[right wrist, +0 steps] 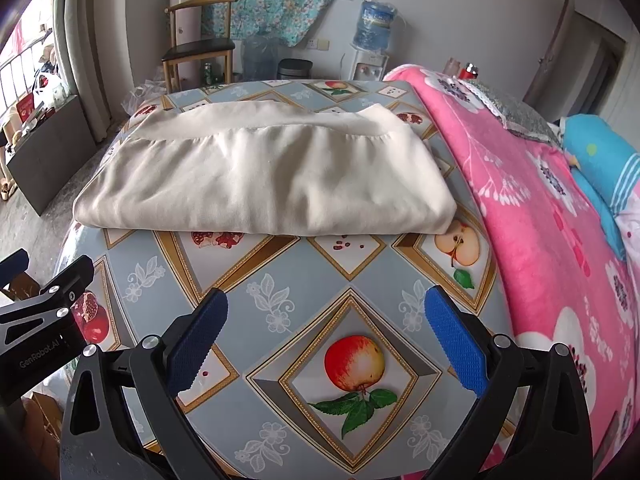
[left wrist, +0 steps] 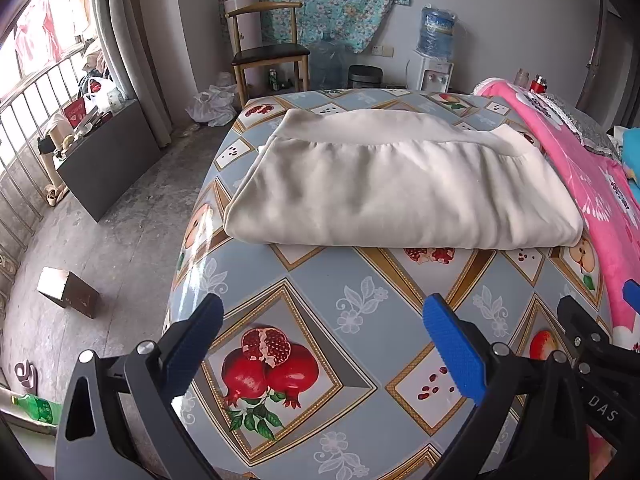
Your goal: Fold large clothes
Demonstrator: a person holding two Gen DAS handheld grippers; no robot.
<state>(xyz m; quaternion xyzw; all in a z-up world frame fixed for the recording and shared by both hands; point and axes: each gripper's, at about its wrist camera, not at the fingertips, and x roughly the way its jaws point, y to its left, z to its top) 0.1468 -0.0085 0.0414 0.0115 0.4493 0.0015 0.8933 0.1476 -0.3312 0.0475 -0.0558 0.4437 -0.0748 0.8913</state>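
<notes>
A cream garment (left wrist: pixel 396 184) lies folded into a thick rectangle on the fruit-patterned table (left wrist: pixel 320 280); the same cream garment (right wrist: pixel 264 172) fills the middle of the right wrist view, on the table (right wrist: pixel 280 280). My left gripper (left wrist: pixel 324 304) hovers open over the near part of the table, a good way short of the garment's front fold, nothing between its blue pads. My right gripper (right wrist: pixel 326 298) is likewise open and empty, beside the left one. Each gripper shows at the edge of the other's view.
A pink flowered blanket (right wrist: pixel 560 220) drapes the bed along the table's right side, with a blue pillow (right wrist: pixel 600 160) on it. Beyond the table stand a wooden chair (left wrist: pixel 268 52), a water dispenser (left wrist: pixel 436 52) and a bin (left wrist: pixel 364 76). A cardboard box (left wrist: pixel 68 292) sits on the floor, left.
</notes>
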